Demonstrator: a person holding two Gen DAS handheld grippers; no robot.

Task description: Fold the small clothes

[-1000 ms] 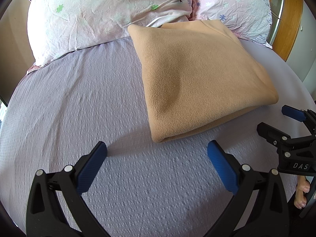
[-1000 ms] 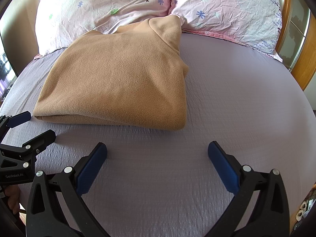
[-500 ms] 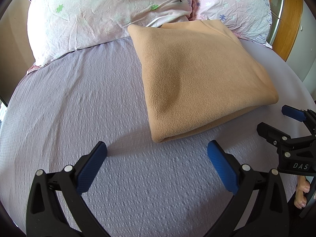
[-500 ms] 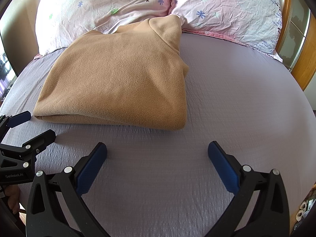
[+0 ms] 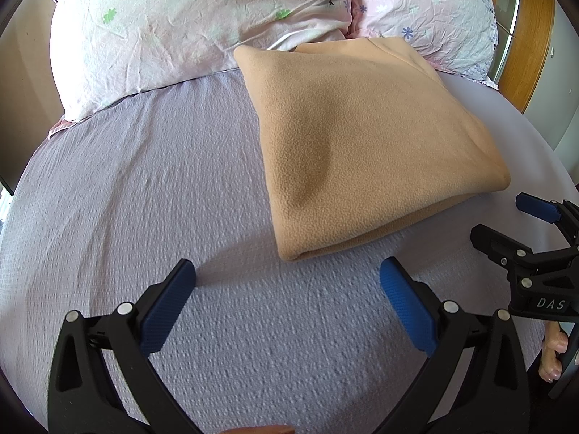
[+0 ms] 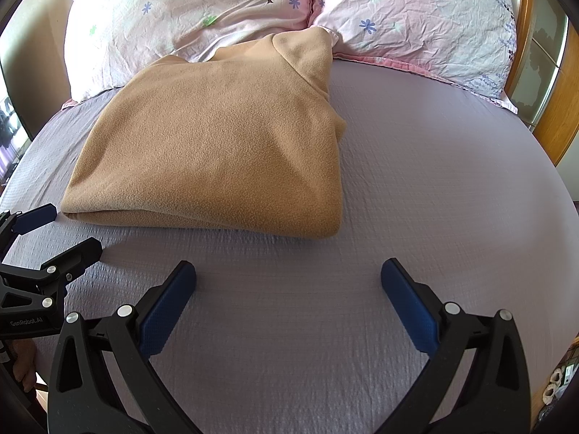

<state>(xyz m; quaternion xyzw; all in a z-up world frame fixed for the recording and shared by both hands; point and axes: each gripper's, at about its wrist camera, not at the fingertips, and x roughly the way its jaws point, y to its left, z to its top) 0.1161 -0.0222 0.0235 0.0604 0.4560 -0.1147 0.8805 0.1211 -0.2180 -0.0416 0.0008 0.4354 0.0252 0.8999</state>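
Note:
A tan fleece garment (image 5: 365,144) lies folded into a thick rectangle on the lilac bed sheet (image 5: 144,199); it also shows in the right wrist view (image 6: 224,152), its collar end up against the pillows. My left gripper (image 5: 287,282) is open and empty, hovering over the sheet just short of the garment's near left corner. My right gripper (image 6: 287,282) is open and empty, short of the garment's near right corner. Each gripper shows in the other's view: the right one (image 5: 506,224), the left one (image 6: 54,231), both open.
Two pink floral pillows (image 6: 202,11) (image 6: 416,18) lie at the head of the bed, touching the garment's far edge. A wooden headboard frame (image 5: 521,36) stands at the far right. Bare sheet (image 6: 452,181) lies to the right of the garment.

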